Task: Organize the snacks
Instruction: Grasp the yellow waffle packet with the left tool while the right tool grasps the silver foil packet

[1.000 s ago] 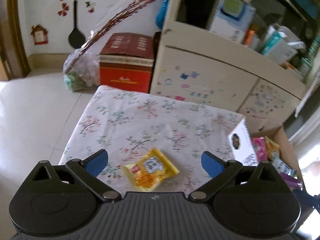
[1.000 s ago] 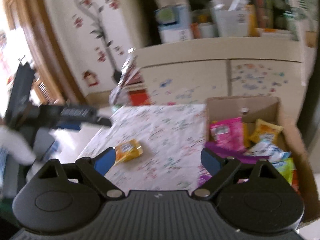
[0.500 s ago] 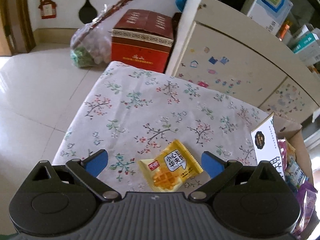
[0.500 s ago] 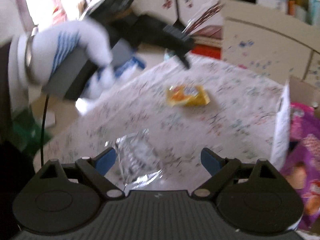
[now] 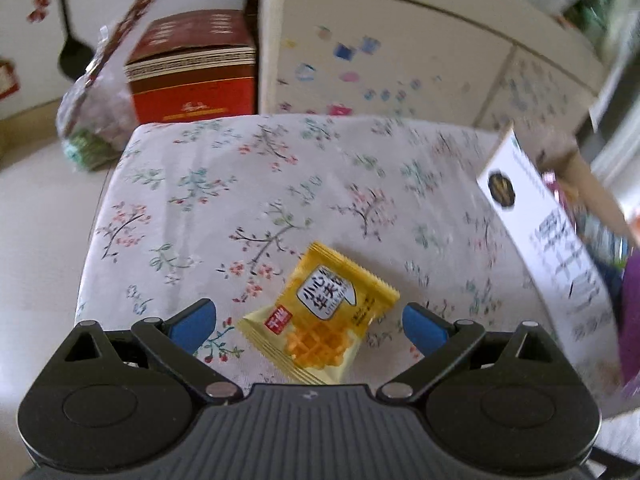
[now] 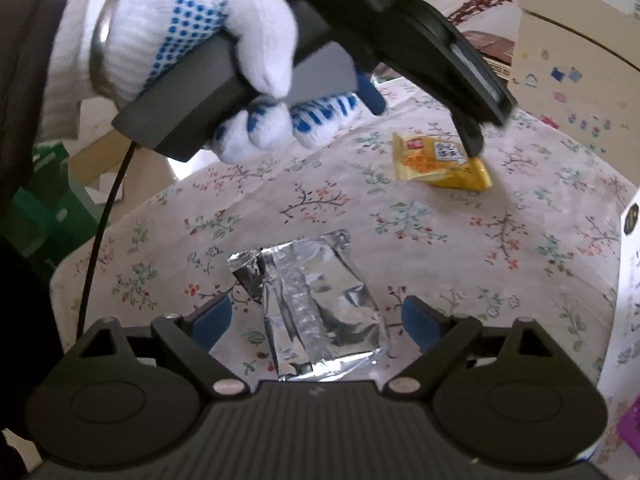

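Left tongs (image 5: 307, 322) spread, straddling the yellow waffle packet (image 5: 320, 330) lying flat on the bench (image 5: 200, 184). Right tongs (image 6: 318, 320) spread around the silver foil packet (image 6: 316, 304); yellow packet at its 1 o'clock.

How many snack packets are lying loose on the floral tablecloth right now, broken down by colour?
Yellow waffle packet: 1
Silver foil packet: 1
Total: 2 loose on the tablecloth. Snacks inside the cardboard box at the right are not counted; they are too blurred to tally.
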The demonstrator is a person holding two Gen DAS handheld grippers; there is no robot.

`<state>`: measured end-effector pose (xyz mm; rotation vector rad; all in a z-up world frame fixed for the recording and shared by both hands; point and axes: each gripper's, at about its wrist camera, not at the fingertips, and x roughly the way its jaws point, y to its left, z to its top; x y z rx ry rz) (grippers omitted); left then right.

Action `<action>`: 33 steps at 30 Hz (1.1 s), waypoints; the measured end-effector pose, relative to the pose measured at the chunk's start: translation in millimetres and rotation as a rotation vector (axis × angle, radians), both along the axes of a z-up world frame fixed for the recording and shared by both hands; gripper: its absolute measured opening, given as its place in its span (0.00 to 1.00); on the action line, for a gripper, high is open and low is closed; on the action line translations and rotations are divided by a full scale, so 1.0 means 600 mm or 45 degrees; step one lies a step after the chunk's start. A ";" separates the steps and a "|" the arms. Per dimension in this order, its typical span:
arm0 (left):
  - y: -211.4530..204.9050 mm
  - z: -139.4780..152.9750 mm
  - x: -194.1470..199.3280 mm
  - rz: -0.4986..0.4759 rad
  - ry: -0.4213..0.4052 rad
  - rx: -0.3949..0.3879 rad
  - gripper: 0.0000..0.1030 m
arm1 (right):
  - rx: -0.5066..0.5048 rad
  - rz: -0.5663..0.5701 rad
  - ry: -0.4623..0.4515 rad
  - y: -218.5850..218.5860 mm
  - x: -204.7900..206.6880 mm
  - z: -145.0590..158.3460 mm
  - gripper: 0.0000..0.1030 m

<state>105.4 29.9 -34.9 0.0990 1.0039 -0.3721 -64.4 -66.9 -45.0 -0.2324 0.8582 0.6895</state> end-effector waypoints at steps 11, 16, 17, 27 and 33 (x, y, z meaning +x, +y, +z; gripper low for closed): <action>-0.034 -0.038 0.000 -0.123 -0.025 0.107 0.99 | 0.042 -0.170 0.086 -0.025 0.017 -0.001 0.63; -0.042 -0.039 0.002 -0.136 -0.059 0.086 0.99 | 0.027 -0.283 0.122 -0.046 0.026 0.007 0.62; -0.045 -0.039 0.001 -0.153 -0.062 0.077 0.99 | 0.035 -0.302 0.134 -0.051 0.028 0.008 0.62; -0.073 -0.039 -0.021 -0.306 -0.097 0.073 0.99 | 0.046 -0.411 0.190 -0.080 0.038 0.008 0.62; -0.087 -0.031 -0.031 -0.340 -0.150 0.059 0.99 | 0.054 -0.414 0.195 -0.081 0.039 0.008 0.62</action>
